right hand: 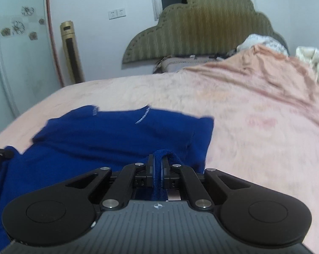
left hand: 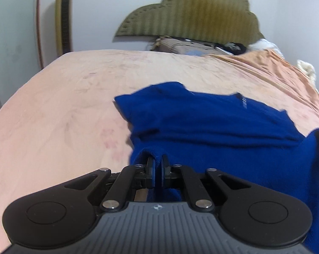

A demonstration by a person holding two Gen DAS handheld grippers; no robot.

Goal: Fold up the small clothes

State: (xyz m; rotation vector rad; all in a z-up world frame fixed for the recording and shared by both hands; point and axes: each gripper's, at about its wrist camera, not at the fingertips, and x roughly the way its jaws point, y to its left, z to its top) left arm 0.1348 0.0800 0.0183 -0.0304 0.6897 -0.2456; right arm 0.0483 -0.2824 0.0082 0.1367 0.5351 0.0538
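Left wrist view: a blue garment [left hand: 212,122] is lying spread across a bed covered in a peach blanket [left hand: 64,105], its near edge lifting toward the cameras. The left gripper [left hand: 158,165] is pinching a bunched fold of the garment's near left edge, jaws closed on the cloth. From the right wrist, the right gripper [right hand: 158,165] is clamping a rolled fold of the same blue garment [right hand: 108,135] at its near right edge, with fabric running back between the jaws. Beyond the garment, the blanket [right hand: 254,105] is rumpling toward an olive scalloped headboard [right hand: 201,21]. A gold tower fan [right hand: 71,50] is standing against the white wall.
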